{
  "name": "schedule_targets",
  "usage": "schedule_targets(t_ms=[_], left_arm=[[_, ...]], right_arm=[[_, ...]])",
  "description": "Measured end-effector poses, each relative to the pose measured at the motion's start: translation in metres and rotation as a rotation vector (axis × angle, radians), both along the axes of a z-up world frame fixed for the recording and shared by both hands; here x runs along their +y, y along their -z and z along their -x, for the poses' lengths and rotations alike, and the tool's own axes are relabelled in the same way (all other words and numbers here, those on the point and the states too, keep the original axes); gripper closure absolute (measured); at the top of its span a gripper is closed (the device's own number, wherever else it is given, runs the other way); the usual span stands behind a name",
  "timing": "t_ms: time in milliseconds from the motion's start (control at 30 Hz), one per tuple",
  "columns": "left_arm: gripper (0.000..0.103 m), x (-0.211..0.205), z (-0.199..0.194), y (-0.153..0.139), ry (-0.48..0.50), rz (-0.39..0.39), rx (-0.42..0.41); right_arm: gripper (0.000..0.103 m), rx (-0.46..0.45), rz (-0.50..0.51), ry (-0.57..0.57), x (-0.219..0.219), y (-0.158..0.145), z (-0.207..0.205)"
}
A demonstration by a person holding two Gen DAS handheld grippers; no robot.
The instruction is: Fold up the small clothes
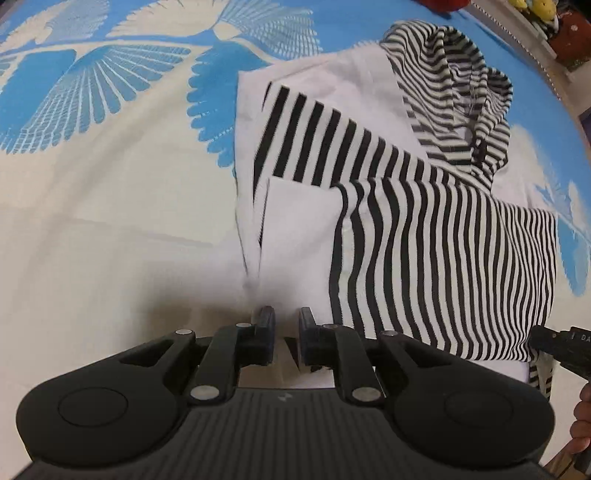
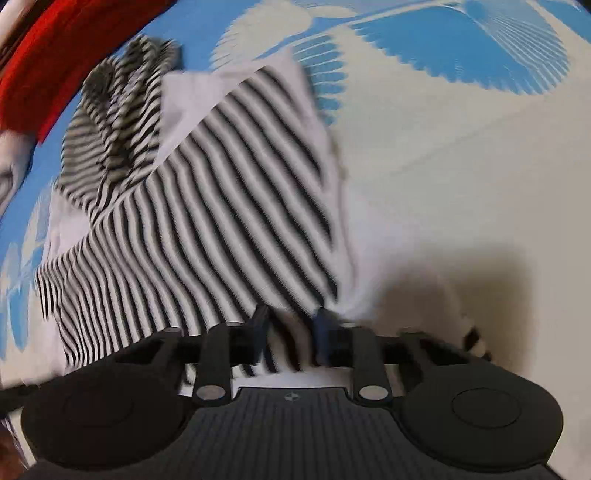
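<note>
A small white hooded top with black-and-white striped sleeves and hood [image 1: 406, 206] lies on a blue and cream bedsheet [image 1: 110, 184], sleeves folded across its body. My left gripper [image 1: 286, 317] sits at the garment's near hem, jaws narrowly apart with white cloth between the fingers. My right gripper [image 2: 291, 319] is at the striped near edge of the top [image 2: 207, 206], fingers slightly apart with striped cloth between them; this view is blurred. The right gripper's tip also shows in the left wrist view [image 1: 554, 343] at the hem's right corner.
A red cloth [image 2: 55, 62] lies at the bed's far edge beyond the hood. Yellow and red items [image 1: 546, 14] stand past the bed's edge. Cream sheet [image 2: 461, 166] stretches beside the garment.
</note>
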State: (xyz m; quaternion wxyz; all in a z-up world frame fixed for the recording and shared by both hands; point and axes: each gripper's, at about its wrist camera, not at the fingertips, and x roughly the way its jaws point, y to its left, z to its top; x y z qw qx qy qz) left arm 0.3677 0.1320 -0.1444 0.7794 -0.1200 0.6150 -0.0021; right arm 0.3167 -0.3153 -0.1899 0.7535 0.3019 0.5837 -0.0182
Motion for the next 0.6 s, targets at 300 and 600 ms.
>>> schedule_targets(t_ms=[300,600], left_arm=[[0.071,-0.012,-0.003,0.005,0.027,-0.049,0.000],[0.062,-0.031,-0.007,-0.056,0.036,-0.111,-0.238]], right_arm=[[0.060,-0.069,0.073,-0.037,0.003,-0.017,-0.004],[0.060,-0.374,0.164,-0.061,0.016,-0.092,-0.015]])
